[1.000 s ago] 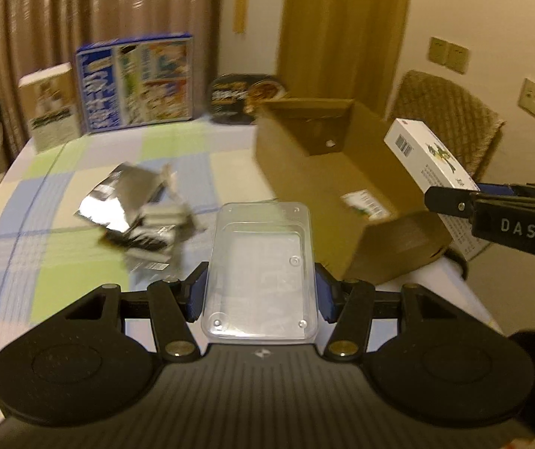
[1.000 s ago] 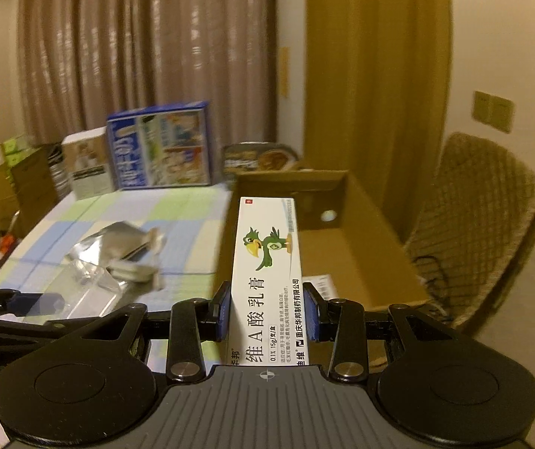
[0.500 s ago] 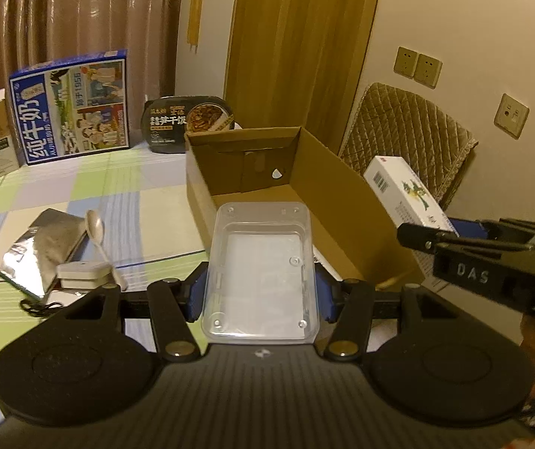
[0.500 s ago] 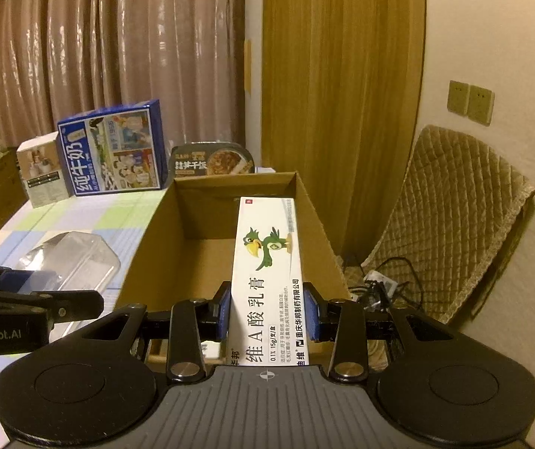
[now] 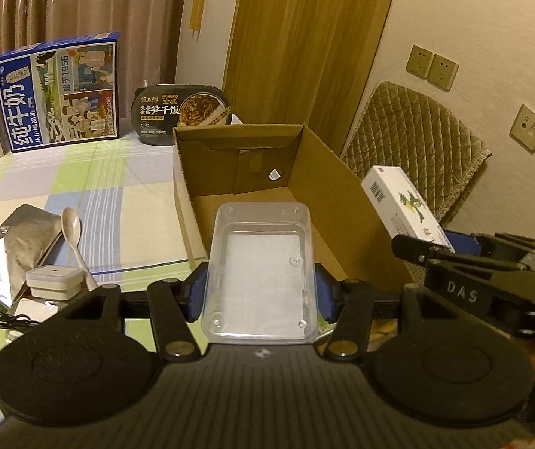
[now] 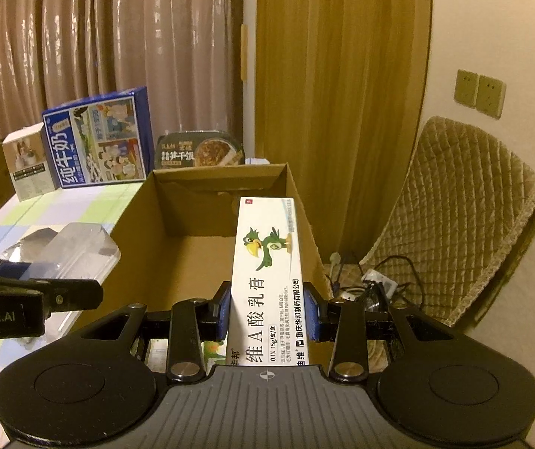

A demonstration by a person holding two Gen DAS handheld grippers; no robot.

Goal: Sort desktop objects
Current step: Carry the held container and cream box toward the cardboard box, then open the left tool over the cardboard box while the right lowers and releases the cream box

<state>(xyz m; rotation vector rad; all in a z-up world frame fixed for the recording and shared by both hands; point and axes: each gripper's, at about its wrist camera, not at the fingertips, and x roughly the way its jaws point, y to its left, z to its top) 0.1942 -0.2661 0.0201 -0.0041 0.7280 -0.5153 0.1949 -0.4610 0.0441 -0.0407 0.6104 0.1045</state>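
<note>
A clear plastic container [image 5: 260, 269] is clamped between the blue pads of my left gripper [image 5: 258, 292], which is shut on it. It hangs over the near end of an open cardboard box [image 5: 327, 194]. My right gripper [image 6: 267, 314] is shut on a long white ointment box with a green parrot [image 6: 267, 262], held above the right side of the cardboard box [image 6: 177, 254]. The left wrist view shows the right gripper [image 5: 422, 241] with the ointment box [image 5: 398, 198] at the box's right wall. The right wrist view shows the left gripper [image 6: 61, 280] with the clear container [image 6: 80, 250].
On the checked tablecloth [image 5: 129, 205] left of the box lie a foil pouch [image 5: 13, 247], a spoon [image 5: 73, 232], a small white case [image 5: 52, 280] and a black cable [image 5: 5, 320]. A blue milk carton [image 5: 58, 93] and a black meal bowl [image 5: 181, 108] stand behind. A quilted chair [image 6: 454, 217] sits right.
Both grippers have swung right, from over the tablecloth to the cardboard box, which now lies straight ahead of each. Both grips are unchanged.
</note>
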